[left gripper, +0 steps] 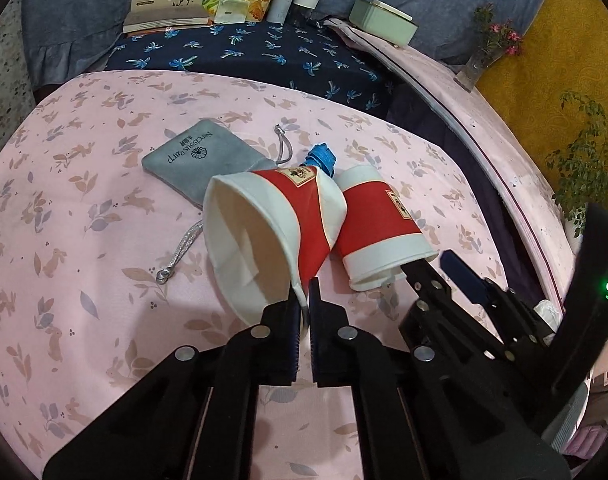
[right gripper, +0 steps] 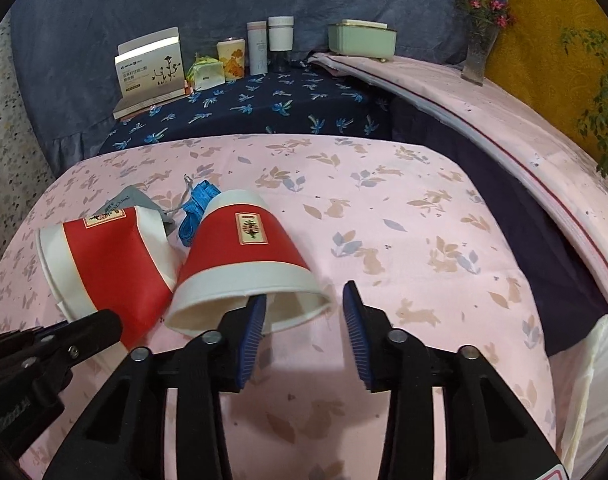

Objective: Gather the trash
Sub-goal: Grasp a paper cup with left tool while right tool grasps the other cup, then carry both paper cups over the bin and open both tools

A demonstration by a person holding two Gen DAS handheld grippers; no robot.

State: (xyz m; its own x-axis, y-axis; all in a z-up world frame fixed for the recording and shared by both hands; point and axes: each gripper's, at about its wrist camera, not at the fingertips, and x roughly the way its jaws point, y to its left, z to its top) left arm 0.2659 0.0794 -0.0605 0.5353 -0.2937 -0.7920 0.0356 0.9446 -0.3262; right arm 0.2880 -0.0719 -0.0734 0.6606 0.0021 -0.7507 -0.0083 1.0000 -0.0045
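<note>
Two red-and-white paper cups lie on their sides on the pink rabbit-print cloth. My left gripper (left gripper: 307, 292) is shut on the rim of the crushed left cup (left gripper: 263, 232), also in the right wrist view (right gripper: 107, 256). My right gripper (right gripper: 304, 308) is open, with its left finger inside the mouth of the right cup (right gripper: 247, 264) and its right finger outside the rim. That cup and gripper also show in the left wrist view (left gripper: 380, 228). A crumpled blue strip (left gripper: 322, 158) lies just behind the cups.
A grey drawstring pouch (left gripper: 191, 156) lies behind the left cup. Boxes, tins and bottles (right gripper: 259, 48) stand at the back on the dark blue cloth. A green box (right gripper: 362, 40) and a flower vase (right gripper: 478, 52) stand on the right ledge. A white bag (right gripper: 596, 360) hangs at the right.
</note>
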